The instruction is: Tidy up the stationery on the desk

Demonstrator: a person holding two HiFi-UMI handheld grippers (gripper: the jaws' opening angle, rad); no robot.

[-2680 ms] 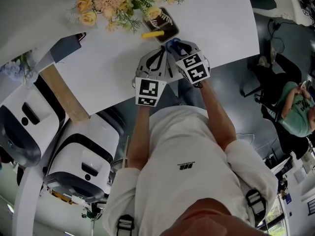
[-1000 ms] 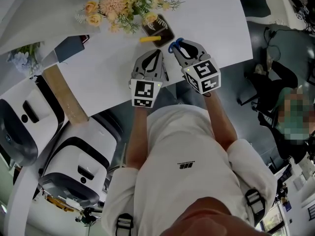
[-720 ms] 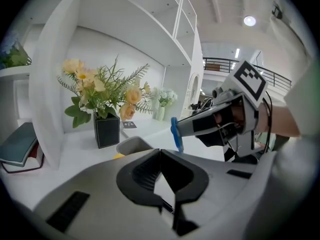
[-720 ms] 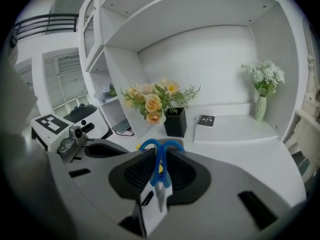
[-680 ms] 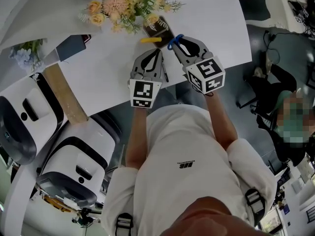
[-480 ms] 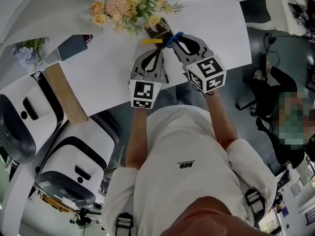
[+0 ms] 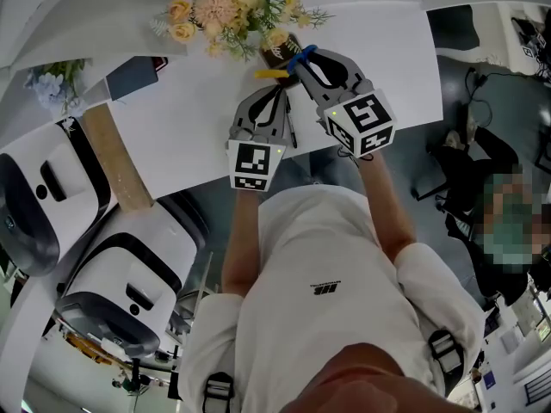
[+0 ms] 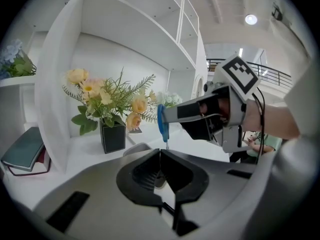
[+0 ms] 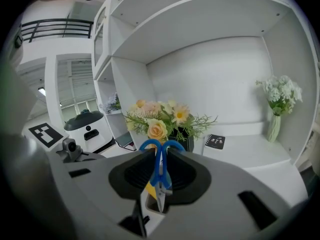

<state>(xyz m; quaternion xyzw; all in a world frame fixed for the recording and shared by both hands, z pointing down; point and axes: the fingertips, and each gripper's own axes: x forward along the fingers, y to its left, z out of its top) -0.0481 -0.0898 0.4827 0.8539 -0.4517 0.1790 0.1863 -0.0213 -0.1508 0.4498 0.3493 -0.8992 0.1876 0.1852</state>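
Note:
My right gripper (image 7: 303,61) is shut on a pair of blue-handled scissors (image 9: 159,173), which stand upright with the loops (image 9: 160,145) above the jaws and the blades pointing down. In the head view the scissors (image 7: 300,58) hang right beside the dark pen holder (image 7: 277,48), which has a yellow item (image 7: 270,73) at its near side. My left gripper (image 7: 267,103) is lower on the white desk (image 7: 172,136), jaws shut with nothing seen between them. The left gripper view shows the right gripper (image 8: 210,116) and the scissors (image 8: 162,125) just ahead.
A bouquet (image 7: 228,11) in a black vase (image 8: 112,137) stands behind the holder. A black pen (image 7: 291,129) lies beside the left gripper. A dark book (image 7: 131,77) lies at the left. On the shelf are a black notebook (image 9: 216,141) and white flowers (image 9: 278,106).
The right gripper has carried the scissors further from the person and a little left, up to the pen holder. The left gripper has barely moved.

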